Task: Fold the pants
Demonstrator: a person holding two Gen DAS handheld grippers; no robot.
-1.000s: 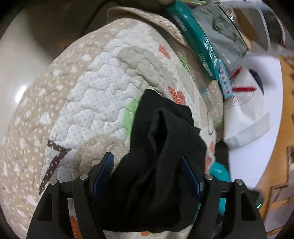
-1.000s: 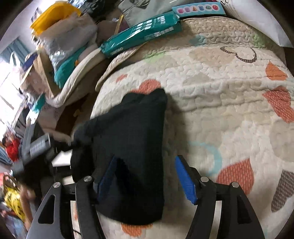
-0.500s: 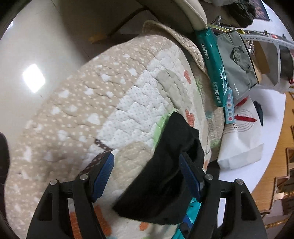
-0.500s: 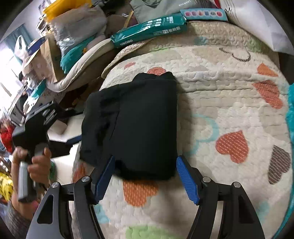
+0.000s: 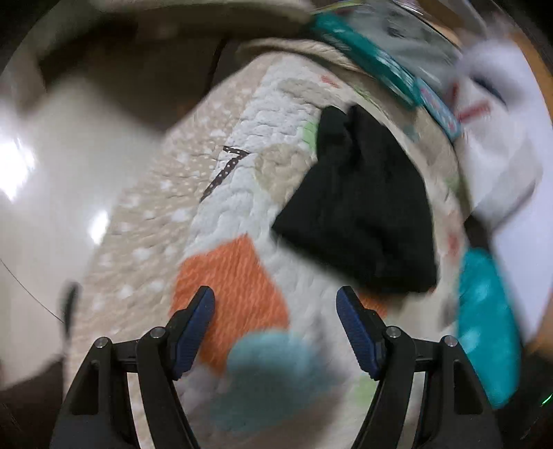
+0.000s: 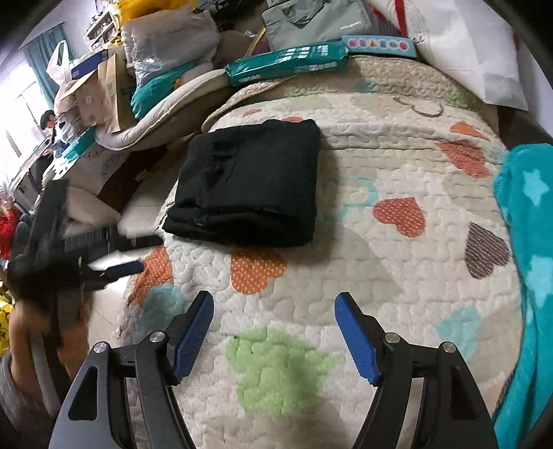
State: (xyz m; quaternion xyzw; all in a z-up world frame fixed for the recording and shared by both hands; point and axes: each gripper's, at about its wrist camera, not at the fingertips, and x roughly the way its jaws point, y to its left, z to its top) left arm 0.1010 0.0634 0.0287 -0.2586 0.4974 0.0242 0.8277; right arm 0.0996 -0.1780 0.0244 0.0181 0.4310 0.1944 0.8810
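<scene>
The black pants (image 6: 249,183) lie folded into a compact rectangle on the quilted heart-pattern blanket (image 6: 397,269), near its left edge. In the blurred left wrist view the pants (image 5: 363,207) lie up and right of my left gripper (image 5: 274,328), which is open and empty, apart from them. My right gripper (image 6: 273,331) is open and empty above the blanket, well short of the pants. The left gripper also shows in the right wrist view (image 6: 103,255), off the blanket's left edge.
A teal fleece blanket (image 6: 528,276) lies along the right edge. A teal box (image 6: 287,64), a grey bag (image 6: 311,20) and a white bag (image 6: 466,51) sit at the far side. Boxes and bags (image 6: 114,83) pile up at the back left. Floor (image 5: 52,207) lies left.
Both grippers have let go of the pants and pulled back. The pants now lie folded flat on the blanket. The left gripper is swinging away, blurring its view.
</scene>
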